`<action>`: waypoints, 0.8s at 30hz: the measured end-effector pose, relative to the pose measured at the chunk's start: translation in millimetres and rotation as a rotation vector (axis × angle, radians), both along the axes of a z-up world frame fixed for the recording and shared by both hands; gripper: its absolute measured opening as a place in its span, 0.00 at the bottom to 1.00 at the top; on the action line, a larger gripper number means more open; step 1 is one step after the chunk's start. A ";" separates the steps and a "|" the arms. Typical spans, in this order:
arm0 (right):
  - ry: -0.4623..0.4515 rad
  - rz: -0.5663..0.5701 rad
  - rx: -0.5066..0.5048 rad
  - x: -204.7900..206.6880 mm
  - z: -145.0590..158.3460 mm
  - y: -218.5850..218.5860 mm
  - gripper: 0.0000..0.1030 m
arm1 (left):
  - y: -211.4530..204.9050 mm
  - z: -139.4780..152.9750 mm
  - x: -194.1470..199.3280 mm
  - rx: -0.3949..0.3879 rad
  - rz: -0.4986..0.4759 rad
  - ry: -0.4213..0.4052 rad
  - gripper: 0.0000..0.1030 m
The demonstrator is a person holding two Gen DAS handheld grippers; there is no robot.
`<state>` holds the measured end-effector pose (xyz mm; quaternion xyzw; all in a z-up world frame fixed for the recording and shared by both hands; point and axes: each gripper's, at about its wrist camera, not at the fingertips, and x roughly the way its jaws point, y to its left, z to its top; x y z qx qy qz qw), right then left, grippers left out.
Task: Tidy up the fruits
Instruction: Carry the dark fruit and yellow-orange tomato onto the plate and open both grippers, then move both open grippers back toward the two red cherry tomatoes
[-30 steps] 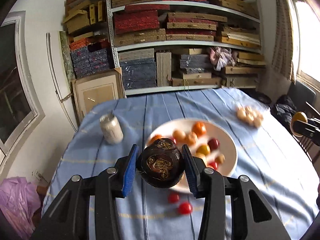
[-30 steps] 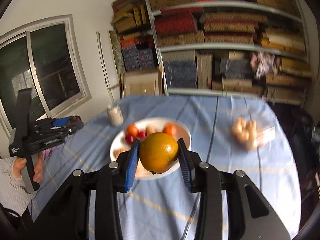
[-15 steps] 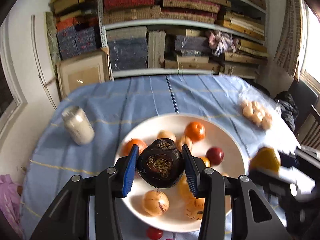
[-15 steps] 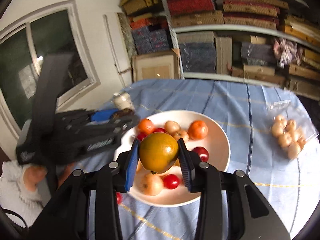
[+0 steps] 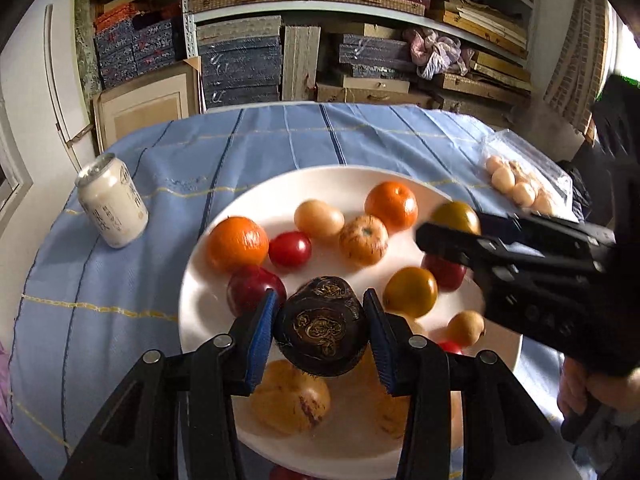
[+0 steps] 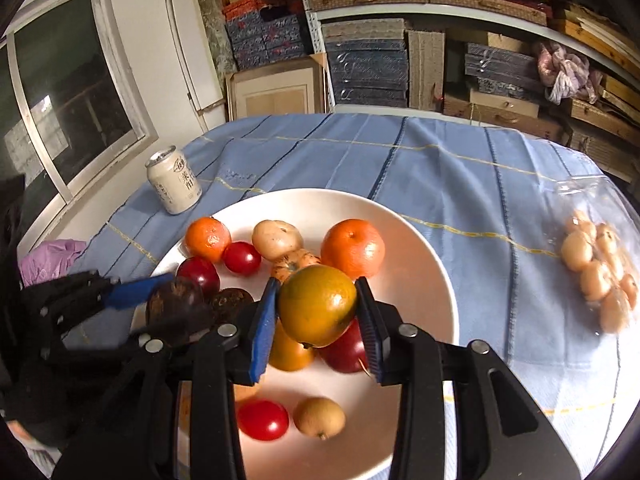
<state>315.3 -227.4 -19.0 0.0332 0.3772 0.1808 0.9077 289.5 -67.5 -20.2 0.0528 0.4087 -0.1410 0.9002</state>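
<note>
My left gripper (image 5: 322,330) is shut on a dark brown mangosteen-like fruit (image 5: 322,330), held just above the near left part of a wide white plate (image 5: 280,188). My right gripper (image 6: 318,310) is shut on a yellow-green orange (image 6: 318,308) over the same plate (image 6: 432,272). The plate holds several fruits: oranges (image 5: 238,244), red tomatoes (image 5: 290,250) and pale round ones. In the right wrist view the left gripper (image 6: 172,300) shows at lower left with its dark fruit (image 6: 176,300). In the left wrist view the right gripper (image 5: 452,228) reaches in from the right with its orange (image 5: 456,216).
A pale drink can (image 5: 112,204) stands left of the plate on the blue striped tablecloth (image 5: 360,136). A clear bag of small pale fruits (image 6: 598,264) lies to the right. Shelves of stacked boxes (image 5: 320,40) fill the back wall. A person's hand (image 5: 580,388) holds the right gripper's handle.
Both grippers have come down and forward over the plate, each still gripping its fruit. The right gripper has swung in from the right side and now sits beside the left one.
</note>
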 end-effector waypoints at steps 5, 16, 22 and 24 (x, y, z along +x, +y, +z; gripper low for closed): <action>0.024 0.009 -0.008 8.0 -11.4 8.0 0.36 | 2.7 -9.1 1.5 -0.003 0.008 0.011 0.43; 0.012 0.005 -0.013 6.7 -5.2 5.8 0.43 | 10.9 4.6 3.2 -0.008 0.058 -0.018 0.53; -0.081 0.003 0.013 -34.5 40.7 -9.1 0.43 | 35.1 38.0 -14.1 -0.001 0.111 -0.073 0.53; -0.121 0.009 0.026 -57.0 60.7 -13.4 0.46 | 43.2 48.1 -25.7 0.002 0.121 -0.094 0.53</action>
